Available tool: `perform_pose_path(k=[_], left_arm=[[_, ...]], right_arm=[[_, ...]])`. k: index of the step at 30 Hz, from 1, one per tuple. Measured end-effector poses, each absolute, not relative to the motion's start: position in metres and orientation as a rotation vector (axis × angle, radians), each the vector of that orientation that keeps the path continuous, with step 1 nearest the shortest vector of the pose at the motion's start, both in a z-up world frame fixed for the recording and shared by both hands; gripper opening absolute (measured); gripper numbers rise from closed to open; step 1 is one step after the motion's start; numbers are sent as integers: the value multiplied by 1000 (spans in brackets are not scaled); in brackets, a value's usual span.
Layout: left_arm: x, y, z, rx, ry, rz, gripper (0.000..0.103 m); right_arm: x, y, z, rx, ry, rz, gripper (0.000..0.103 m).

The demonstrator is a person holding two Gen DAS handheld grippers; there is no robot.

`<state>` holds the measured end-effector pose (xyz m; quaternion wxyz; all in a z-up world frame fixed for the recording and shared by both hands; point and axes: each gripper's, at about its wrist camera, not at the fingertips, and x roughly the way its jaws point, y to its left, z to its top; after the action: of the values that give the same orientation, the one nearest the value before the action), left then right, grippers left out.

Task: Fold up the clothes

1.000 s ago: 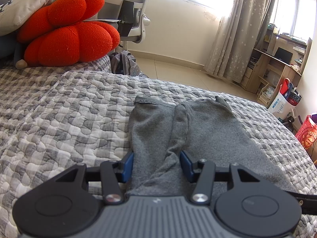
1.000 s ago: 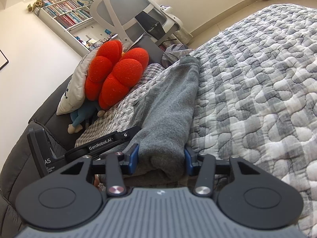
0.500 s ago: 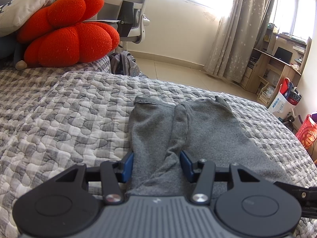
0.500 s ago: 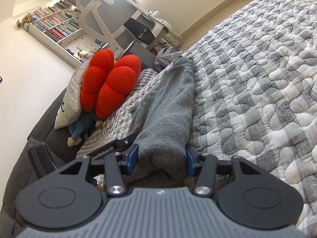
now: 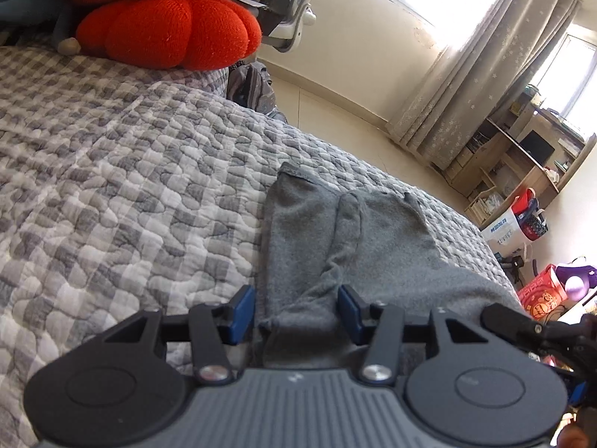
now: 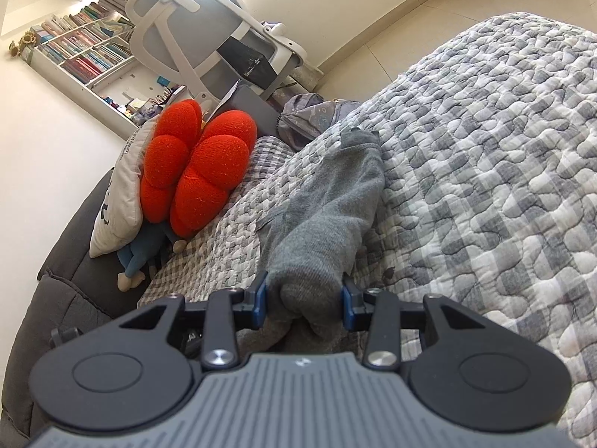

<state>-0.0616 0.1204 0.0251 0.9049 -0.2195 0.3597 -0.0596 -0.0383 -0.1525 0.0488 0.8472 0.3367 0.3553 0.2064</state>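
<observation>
Two grippers work one grey garment [image 5: 377, 246] here, each at its near end, on the quilted bed [image 5: 130, 186]. Our left gripper [image 5: 296, 308] has its blue pads standing about half apart, with a bunched fold of the cloth lying between them; the left pad looks clear of the fabric, so we judge this a loose straddle and not a firm pinch. Our right gripper [image 6: 304, 304] is closing its jaws, and a thick roll of the same grey cloth fills the gap, both pads touching its sides.

To do this step well, we should squeeze both ends evenly before carrying them, keep the two hands level with each other so the edge stays straight, and draw the near end over toward the far hem without dragging the quilt.

That garment is a soft, fleecy grey knit, lying lengthwise away from us toward the far edge of the bed, already doubled along its length with a raised seam ridge down the middle. A red cushion [image 6: 194, 171] sits well apart, near the head of the bed.
</observation>
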Motion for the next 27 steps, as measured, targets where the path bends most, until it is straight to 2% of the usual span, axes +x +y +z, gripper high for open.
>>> perform_pose_path(k=[6, 10, 14, 15, 17, 18, 20, 27], left_arm=[[-87, 140, 24, -623, 780, -111, 49], [-87, 131, 18, -559, 799, -107, 45], [-84, 132, 18, -576, 810, -103, 45], [-84, 131, 18, -577, 813, -103, 45], [-83, 131, 18, -566, 817, -95, 34], [-83, 131, 18, -567, 820, -94, 32], [-82, 133, 18, -586, 826, -99, 24], [-81, 138, 17, -623, 841, -102, 20]], right_arm=[[-35, -153, 54, 740, 771, 423, 42], [-40, -161, 39, 747, 799, 404, 43], [-44, -175, 21, 835, 815, 411, 49], [-45, -178, 19, 860, 803, 427, 56], [-47, -180, 17, 882, 789, 449, 62], [-47, -178, 17, 870, 792, 449, 65], [-48, -174, 15, 845, 811, 443, 66], [-51, -170, 19, 802, 846, 443, 66]])
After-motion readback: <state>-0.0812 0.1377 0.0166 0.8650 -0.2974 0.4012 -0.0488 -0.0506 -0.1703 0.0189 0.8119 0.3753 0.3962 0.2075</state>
